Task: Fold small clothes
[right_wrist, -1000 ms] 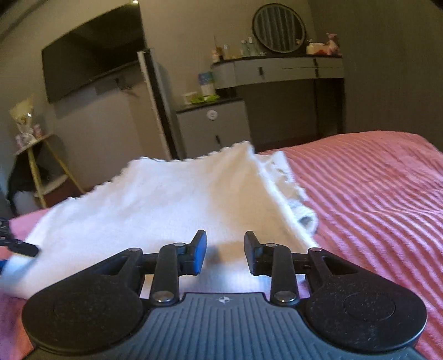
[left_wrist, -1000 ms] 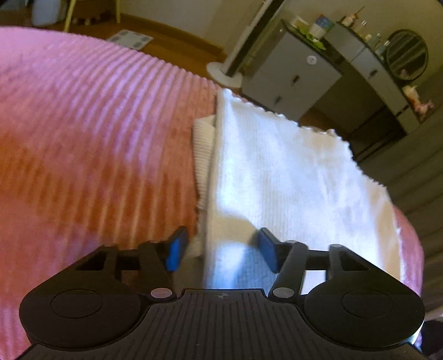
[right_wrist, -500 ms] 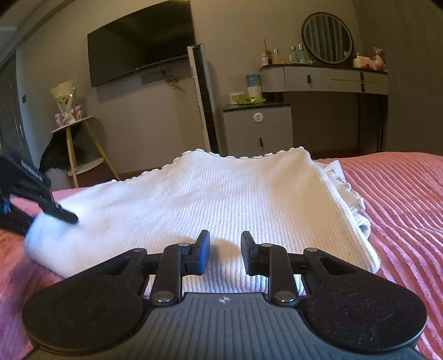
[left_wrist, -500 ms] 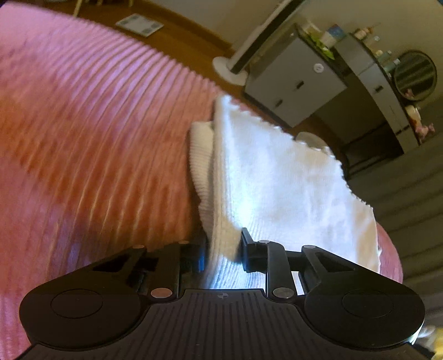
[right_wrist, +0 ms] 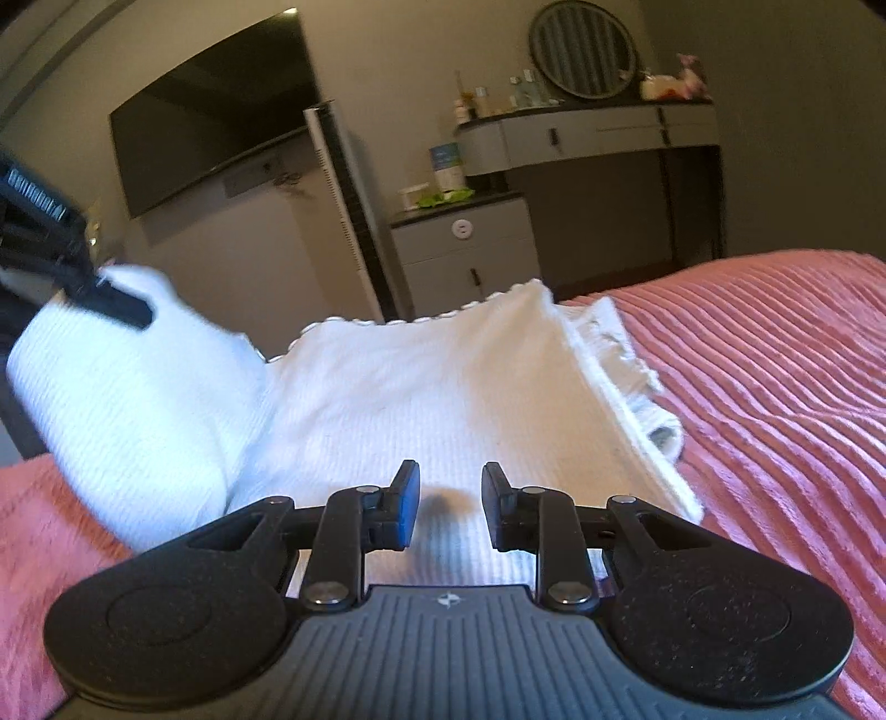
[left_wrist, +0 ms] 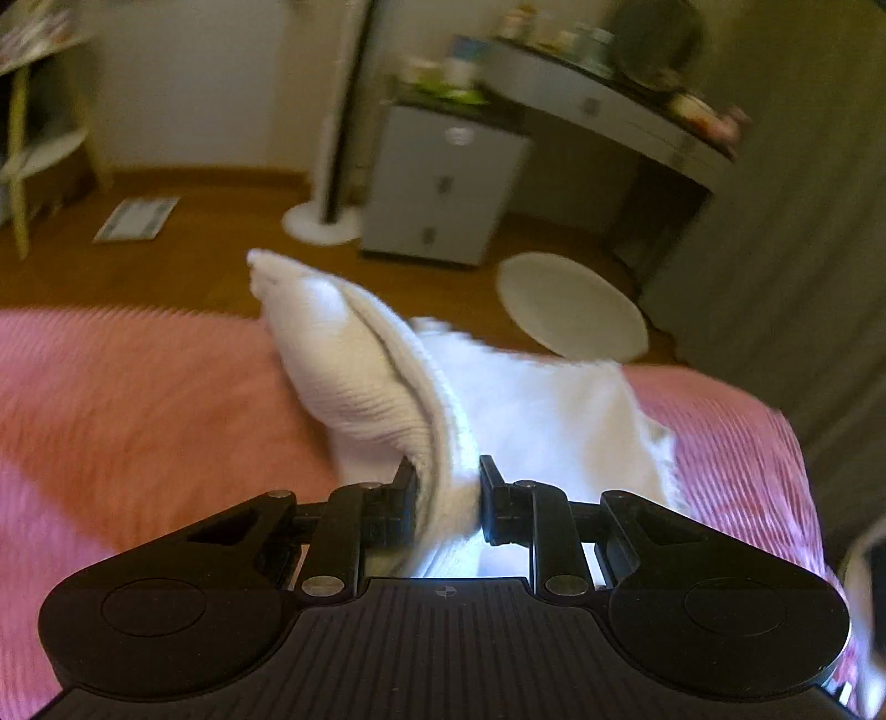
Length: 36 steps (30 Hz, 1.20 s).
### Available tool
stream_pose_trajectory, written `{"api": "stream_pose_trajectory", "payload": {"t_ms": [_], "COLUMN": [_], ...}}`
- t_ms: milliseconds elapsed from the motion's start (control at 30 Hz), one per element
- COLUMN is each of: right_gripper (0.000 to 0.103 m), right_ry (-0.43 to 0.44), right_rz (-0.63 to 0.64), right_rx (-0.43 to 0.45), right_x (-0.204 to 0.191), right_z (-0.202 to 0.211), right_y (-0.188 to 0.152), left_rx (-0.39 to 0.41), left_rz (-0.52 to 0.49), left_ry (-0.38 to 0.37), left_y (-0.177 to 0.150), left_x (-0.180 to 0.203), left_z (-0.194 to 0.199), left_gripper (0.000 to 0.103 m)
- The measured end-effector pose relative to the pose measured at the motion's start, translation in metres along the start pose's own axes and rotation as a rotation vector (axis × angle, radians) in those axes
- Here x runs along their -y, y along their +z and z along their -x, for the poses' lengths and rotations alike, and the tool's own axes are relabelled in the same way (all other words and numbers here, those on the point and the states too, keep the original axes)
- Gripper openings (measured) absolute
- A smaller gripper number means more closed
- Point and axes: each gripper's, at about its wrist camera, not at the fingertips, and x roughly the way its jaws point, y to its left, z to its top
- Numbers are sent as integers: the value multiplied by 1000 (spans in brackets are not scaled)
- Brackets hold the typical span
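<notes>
A white ribbed knit garment (right_wrist: 443,399) lies partly folded on the pink ribbed bedspread (right_wrist: 775,360). My left gripper (left_wrist: 446,487) is shut on the garment's left edge (left_wrist: 360,376) and holds that end lifted off the bed. In the right wrist view the left gripper (right_wrist: 119,304) shows at the far left with the raised cloth hanging below it. My right gripper (right_wrist: 446,501) is open and empty, low over the near edge of the garment, with its jaws apart.
The bed's far edge runs behind the garment. Beyond it stand a grey cabinet (right_wrist: 465,249), a tall tower fan (right_wrist: 343,205), a vanity desk with a round mirror (right_wrist: 581,50) and a wall television (right_wrist: 210,111). A round white stool (left_wrist: 570,304) stands on the wooden floor.
My left gripper closed on the garment's left edge and lifted it up off the bed, swinging its view toward the room. My right gripper stayed over the near edge, jaws slightly wider.
</notes>
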Motion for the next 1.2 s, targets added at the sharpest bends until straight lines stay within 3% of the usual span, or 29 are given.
{"api": "stream_pose_trajectory", "payload": {"t_ms": [233, 333, 467, 500, 567, 600, 733, 833, 900, 967, 1067, 1133, 1200], "right_gripper": [24, 24, 24, 24, 24, 24, 24, 24, 25, 29, 37, 63, 71], "right_ry": [1, 13, 24, 25, 26, 26, 28, 34, 41, 59, 119, 193, 265], "right_rz": [-94, -137, -149, -154, -158, -157, -165, -186, -210, -256, -378, -479, -526], "right_rx": [2, -11, -16, -16, -17, -18, -18, -19, -16, -11, -10, -2, -23], "right_x": [20, 28, 31, 32, 32, 32, 33, 35, 38, 43, 57, 66, 67], "right_z": [0, -2, -5, -5, -7, -7, -7, -7, -6, -6, -6, -6, -13], "right_y": [2, 0, -2, -3, -3, -2, -3, -2, -1, 1, 6, 13, 24], "left_rx": [-81, -132, -114, -101, -65, -48, -1, 20, -19, -47, -19, -13, -12], "left_rz": [-115, -127, -128, -110, -53, -21, 55, 8, -20, -29, -82, -114, -116], "left_ry": [-38, -51, -87, -107, -127, -120, -27, 154, 246, 272, 273, 266, 266], "left_y": [-27, -43, -55, -57, -62, -65, -95, -123, -132, -140, -145, -147, -147], "left_x": [63, 67, 61, 56, 42, 34, 2, -15, -23, -29, -30, -26, -23], "left_z": [-59, -79, -65, -56, -34, -25, 1, -4, -14, -24, -21, -22, -25], "left_gripper": [27, 34, 41, 44, 66, 71, 73, 73, 72, 72, 77, 79, 79]}}
